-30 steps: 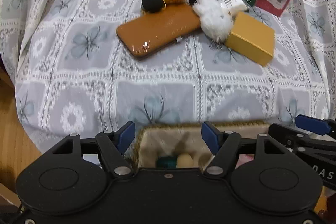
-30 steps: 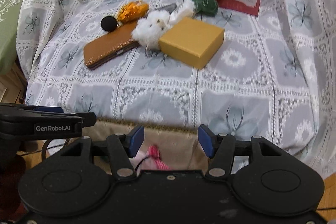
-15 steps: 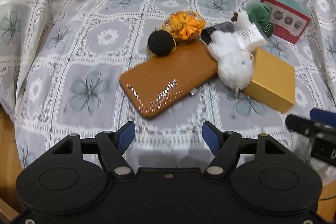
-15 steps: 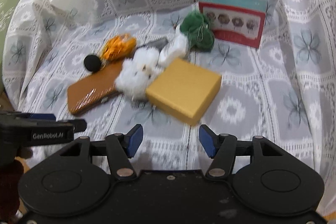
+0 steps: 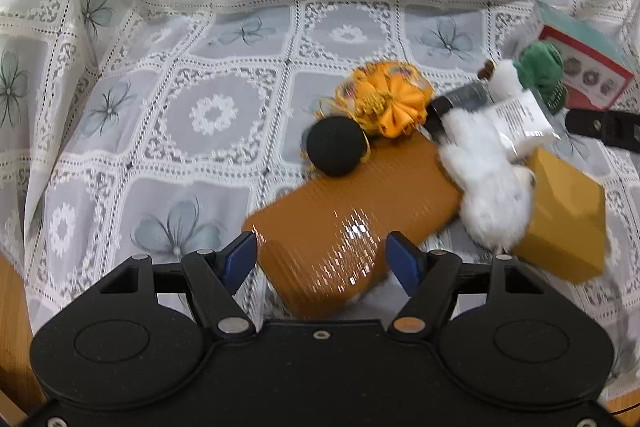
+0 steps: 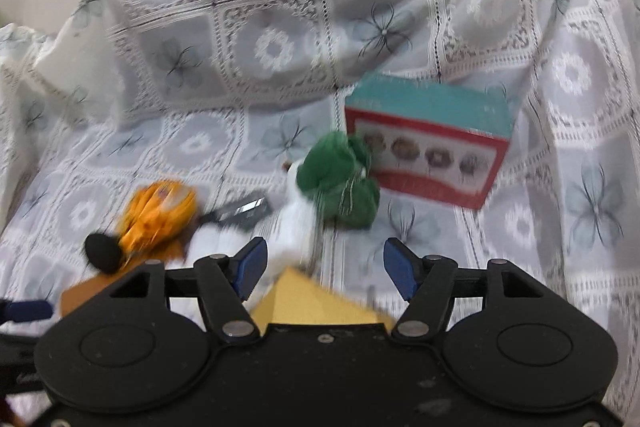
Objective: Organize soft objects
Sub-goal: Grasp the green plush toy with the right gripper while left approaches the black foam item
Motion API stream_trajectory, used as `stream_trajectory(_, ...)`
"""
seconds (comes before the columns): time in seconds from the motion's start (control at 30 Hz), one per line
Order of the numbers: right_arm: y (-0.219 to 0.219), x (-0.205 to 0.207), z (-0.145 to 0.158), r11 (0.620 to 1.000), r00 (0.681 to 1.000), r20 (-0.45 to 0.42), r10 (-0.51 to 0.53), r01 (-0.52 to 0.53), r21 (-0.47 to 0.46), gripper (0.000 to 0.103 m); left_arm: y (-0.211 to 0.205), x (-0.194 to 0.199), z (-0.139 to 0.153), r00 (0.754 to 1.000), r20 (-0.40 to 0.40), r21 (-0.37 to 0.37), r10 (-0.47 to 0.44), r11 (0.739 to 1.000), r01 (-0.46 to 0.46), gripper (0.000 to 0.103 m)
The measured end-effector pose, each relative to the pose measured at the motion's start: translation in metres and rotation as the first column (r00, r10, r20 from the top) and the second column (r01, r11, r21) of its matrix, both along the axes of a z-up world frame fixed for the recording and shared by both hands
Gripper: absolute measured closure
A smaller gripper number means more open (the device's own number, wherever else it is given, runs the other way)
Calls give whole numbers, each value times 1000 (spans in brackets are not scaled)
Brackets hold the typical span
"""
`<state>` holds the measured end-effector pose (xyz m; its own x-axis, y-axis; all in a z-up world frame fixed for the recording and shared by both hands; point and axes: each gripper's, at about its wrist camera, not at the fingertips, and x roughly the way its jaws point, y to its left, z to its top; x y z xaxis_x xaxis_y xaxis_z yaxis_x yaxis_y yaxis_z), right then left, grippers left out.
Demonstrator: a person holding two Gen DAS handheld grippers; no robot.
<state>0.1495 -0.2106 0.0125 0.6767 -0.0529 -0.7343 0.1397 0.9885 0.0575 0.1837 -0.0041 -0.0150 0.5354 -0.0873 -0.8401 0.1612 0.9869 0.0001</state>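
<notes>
On the lace-covered seat lie a black pom ball (image 5: pixel 337 145), an orange fabric bow (image 5: pixel 386 98), a white fluffy toy (image 5: pixel 486 183) and a green plush (image 5: pixel 541 69). My left gripper (image 5: pixel 322 259) hovers open over the near end of a brown leather case (image 5: pixel 352 223), nothing pinched. My right gripper (image 6: pixel 323 267) has its jaws opening, empty, with the green plush (image 6: pixel 340 183) just beyond its tips and the orange bow (image 6: pixel 160 215) and black pom ball (image 6: pixel 102 249) to the left.
A yellow box (image 5: pixel 564 223) sits right of the white toy, its corner (image 6: pixel 312 301) under my right gripper. A red-and-teal carton (image 6: pixel 428 143) stands behind the green plush. A white labelled packet (image 5: pixel 520 117) and a black tube (image 5: pixel 460 103) lie among the toys. Cloth (image 5: pixel 216 39) rises behind.
Both grippers moved forward from over a lined basket at the seat's front edge to above the pile of objects. The right gripper's jaws have widened.
</notes>
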Motion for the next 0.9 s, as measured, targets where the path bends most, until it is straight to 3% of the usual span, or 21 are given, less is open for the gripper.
stream_trajectory(0.47,11,99,-35,993,999,-41,4,-9,-119,37,3,25,-6,1000,14,2,-6,1000,6,32)
stream_trajectory(0.67,12,119,-53,985,997,-74,-12,-1,-171,35,2,33,-7,1000,11,-14,-8,1000,8,32)
stream_trajectory(0.9,11,123,-62,988,995,-100,-8,-7,-153,35,2,49,-9,1000,19,-23,2,1000,-2,32)
